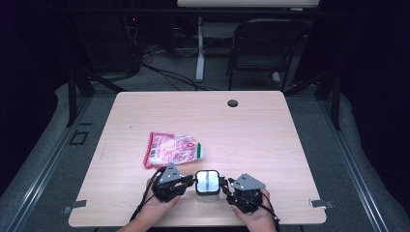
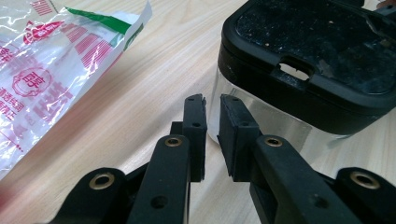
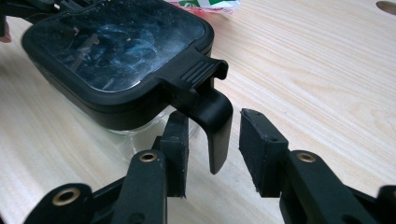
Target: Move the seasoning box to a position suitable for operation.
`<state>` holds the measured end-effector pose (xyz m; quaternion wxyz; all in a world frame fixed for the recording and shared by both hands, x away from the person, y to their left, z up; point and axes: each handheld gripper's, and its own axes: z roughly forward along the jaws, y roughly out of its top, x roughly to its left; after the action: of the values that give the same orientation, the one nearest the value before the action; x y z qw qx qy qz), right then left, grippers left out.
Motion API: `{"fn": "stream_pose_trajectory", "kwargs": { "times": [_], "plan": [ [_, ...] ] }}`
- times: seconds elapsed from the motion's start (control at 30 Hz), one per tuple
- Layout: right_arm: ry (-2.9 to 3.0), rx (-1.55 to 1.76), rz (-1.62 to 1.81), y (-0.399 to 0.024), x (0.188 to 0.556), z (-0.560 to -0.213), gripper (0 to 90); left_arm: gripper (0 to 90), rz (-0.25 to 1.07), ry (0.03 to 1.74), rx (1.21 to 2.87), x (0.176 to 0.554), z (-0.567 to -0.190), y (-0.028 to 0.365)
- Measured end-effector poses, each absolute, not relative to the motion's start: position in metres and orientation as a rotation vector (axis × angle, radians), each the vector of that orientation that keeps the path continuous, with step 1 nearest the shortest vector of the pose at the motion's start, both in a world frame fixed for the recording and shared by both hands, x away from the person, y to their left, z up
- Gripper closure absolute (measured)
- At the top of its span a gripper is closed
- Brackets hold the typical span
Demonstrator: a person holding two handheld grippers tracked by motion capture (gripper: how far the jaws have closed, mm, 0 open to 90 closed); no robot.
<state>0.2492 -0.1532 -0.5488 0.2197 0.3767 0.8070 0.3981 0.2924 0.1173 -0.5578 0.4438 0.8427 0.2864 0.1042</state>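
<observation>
Right gripper view: right hand-held gripper [image 3: 212,149] has its jaws apart, straddling the container's black latch tab [image 3: 212,116] without pinching it. Left hand-held gripper [image 2: 212,135] is nearly together, empty, just beside the clear container [image 1: 208,182] on the worktop [image 1: 270,140], snack bag [image 1: 171,149] behind.

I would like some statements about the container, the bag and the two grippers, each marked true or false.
1. The container stands between the left gripper and the right gripper. True.
2. The container's lid is off and lies beside it. False: the black lid sits on the clear body.
3. The latch hangs between the right gripper's jaws, which stand apart from it. True.
4. The plastic bag lies on top of the container. False: it lies on the table, farther from the person.
5. The left gripper's jaws stand wide open. False: only a narrow gap separates them, with nothing between.
</observation>
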Motion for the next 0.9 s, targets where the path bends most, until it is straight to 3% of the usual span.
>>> {"fn": "stream_pose_trajectory", "kwargs": {
  "times": [0.57,0.9],
  "plan": [
    [2.204,1.096,1.189,-0.165,0.239,-0.534,64.0,78.3,0.251,0.702,2.075,0.289,-0.553,0.120],
    [2.185,1.137,1.299,-0.170,0.242,-0.526,75.0,78.2,0.252,0.685,2.076,0.284,-0.550,0.121]
  ]
}}
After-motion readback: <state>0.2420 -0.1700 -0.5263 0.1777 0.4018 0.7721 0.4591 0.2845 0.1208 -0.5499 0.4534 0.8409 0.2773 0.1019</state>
